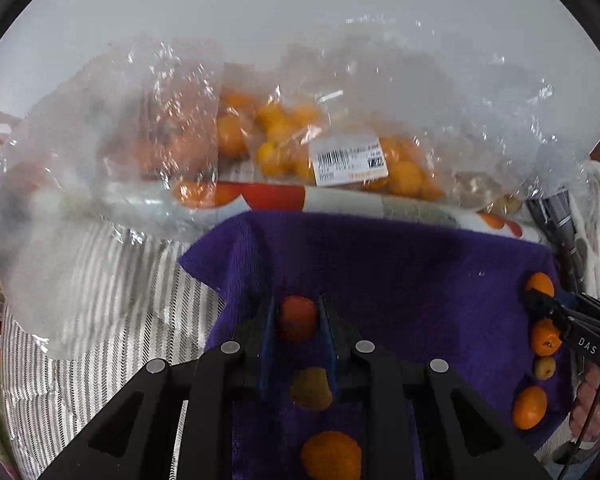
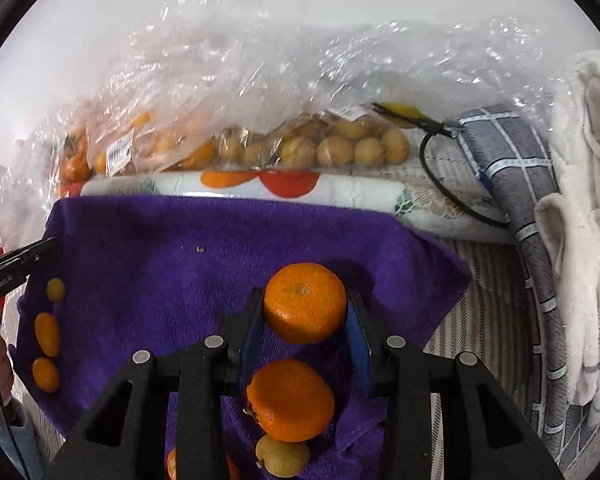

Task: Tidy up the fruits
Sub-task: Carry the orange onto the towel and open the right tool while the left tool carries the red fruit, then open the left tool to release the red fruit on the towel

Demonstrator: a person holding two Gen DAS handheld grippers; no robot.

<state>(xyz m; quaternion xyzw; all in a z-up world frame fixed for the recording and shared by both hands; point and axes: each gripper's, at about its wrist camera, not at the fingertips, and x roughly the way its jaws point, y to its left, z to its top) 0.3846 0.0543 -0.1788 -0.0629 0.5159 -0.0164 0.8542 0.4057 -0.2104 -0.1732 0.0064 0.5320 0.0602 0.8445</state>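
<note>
- Left fingers (image 1: 298, 322) clamp a small orange kumquat (image 1: 297, 317) above the purple towel (image 1: 400, 272).
- Right fingers (image 2: 305, 322) grip a mandarin (image 2: 305, 302) near the towel's right edge.

Both grippers share one build: matte black frames of angled struts with long cut-out slots, four round silver pivot pins across each, and two flat blue pads on the insides of the black fingers. The left gripper (image 1: 298, 322) carries white "GenRobot.AI" lettering along its side; the right gripper (image 2: 305, 308) shows white letters "DAS". A thin black cable trails behind each, past the hand (image 1: 592, 404) gripping the right one.
</note>
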